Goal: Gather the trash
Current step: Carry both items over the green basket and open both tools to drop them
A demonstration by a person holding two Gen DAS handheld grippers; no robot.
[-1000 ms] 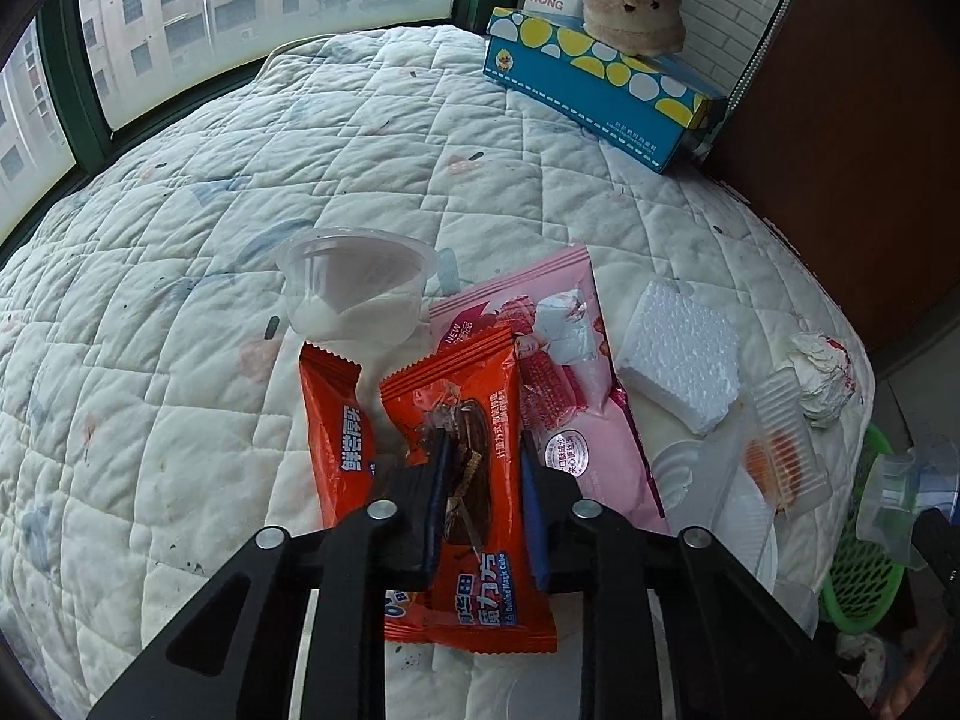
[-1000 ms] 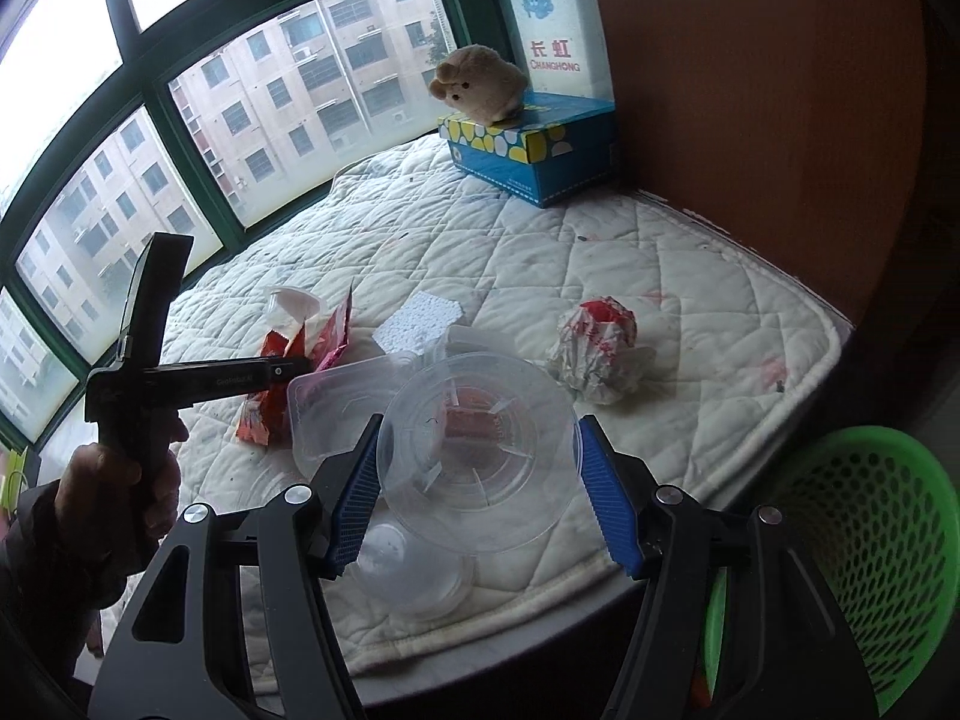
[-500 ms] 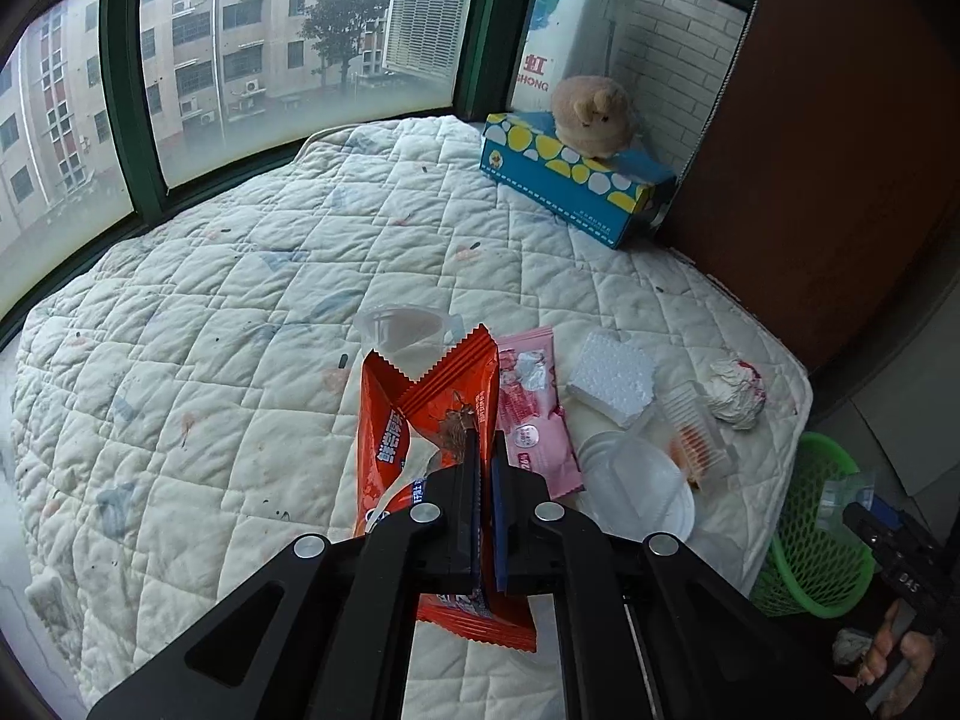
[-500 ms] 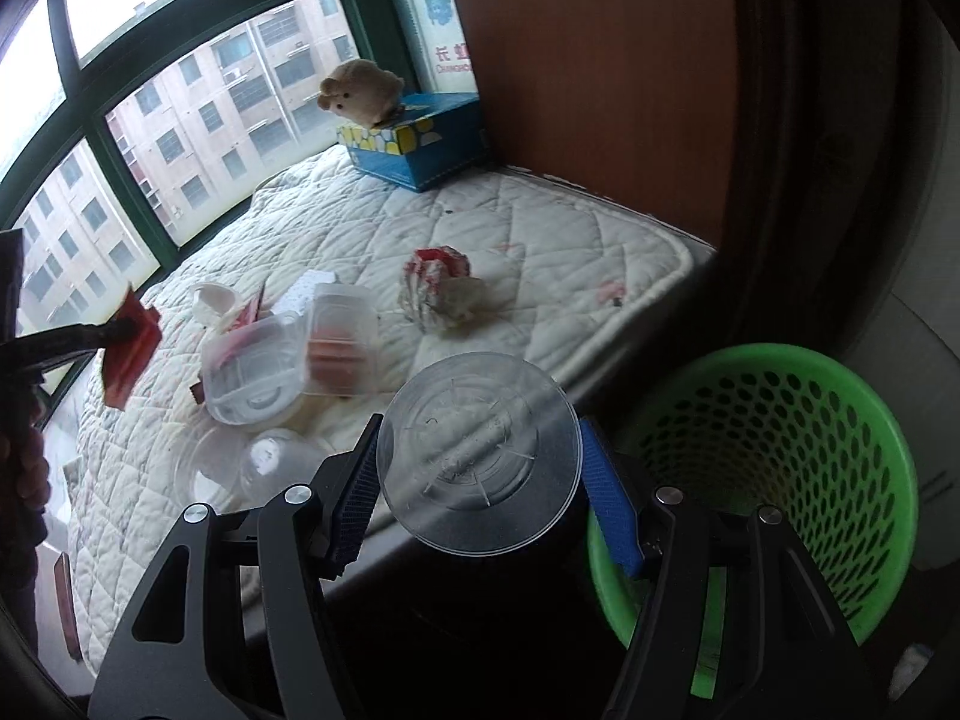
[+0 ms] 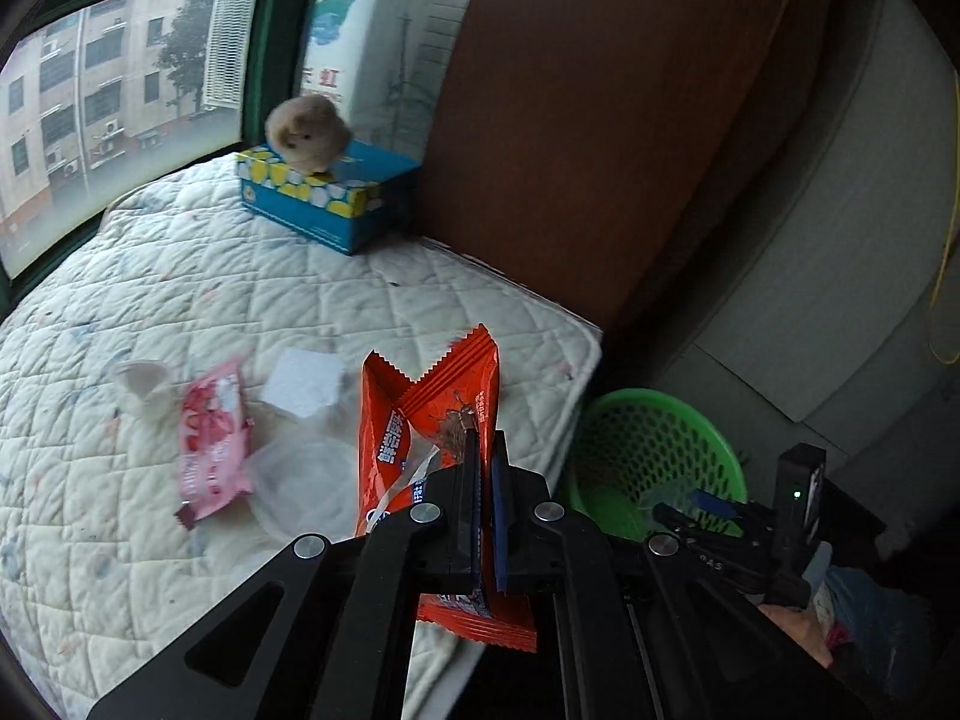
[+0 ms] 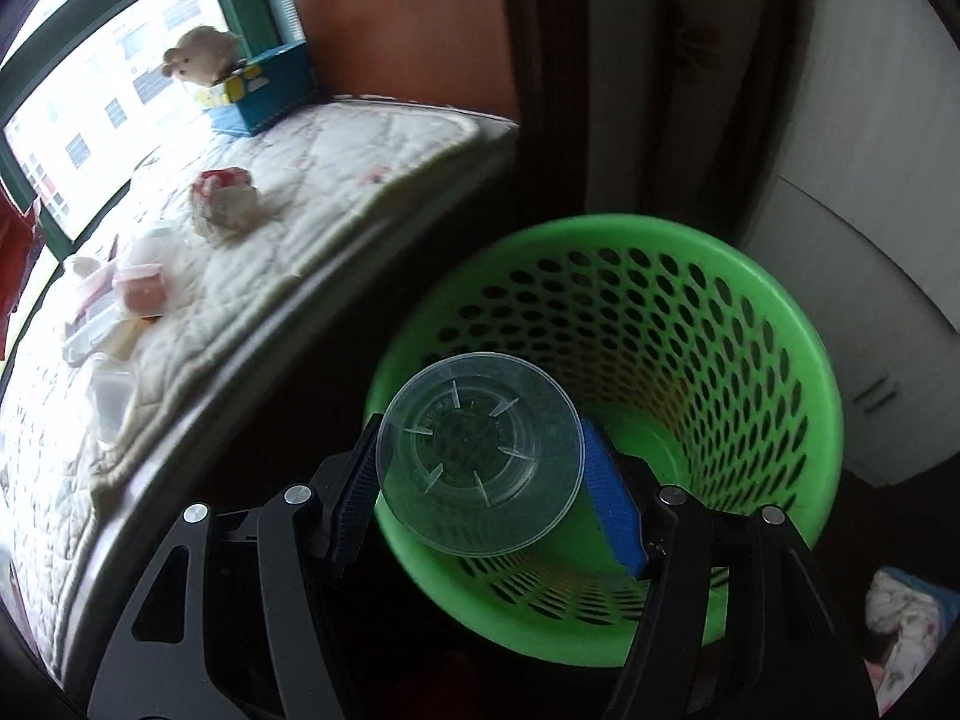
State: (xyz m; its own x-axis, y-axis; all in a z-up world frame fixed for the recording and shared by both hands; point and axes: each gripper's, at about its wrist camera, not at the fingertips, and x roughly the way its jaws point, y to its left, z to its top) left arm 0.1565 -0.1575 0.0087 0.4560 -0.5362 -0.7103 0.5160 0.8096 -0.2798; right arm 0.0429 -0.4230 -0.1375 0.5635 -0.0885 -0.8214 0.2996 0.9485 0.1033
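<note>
Right tool (image 6: 486, 462) grips a clear plastic cup (image 6: 480, 453) across its sides, held over the near rim of the green basket (image 6: 780, 324), cup base facing camera; left tool (image 5: 485, 510) pinched tight on orange snack wrappers (image 5: 444, 414), lifted above the mattress (image 5: 180, 276) edge, basket (image 5: 654, 444) just right of them; on the mattress: pink wrapper (image 5: 213, 441), white foam block (image 5: 303, 384), clear lid (image 5: 306, 492), crumpled wad (image 6: 225, 204), clear containers (image 6: 120, 300); plush toy (image 5: 307, 132) sits on blue tissue box (image 5: 327, 198).
</note>
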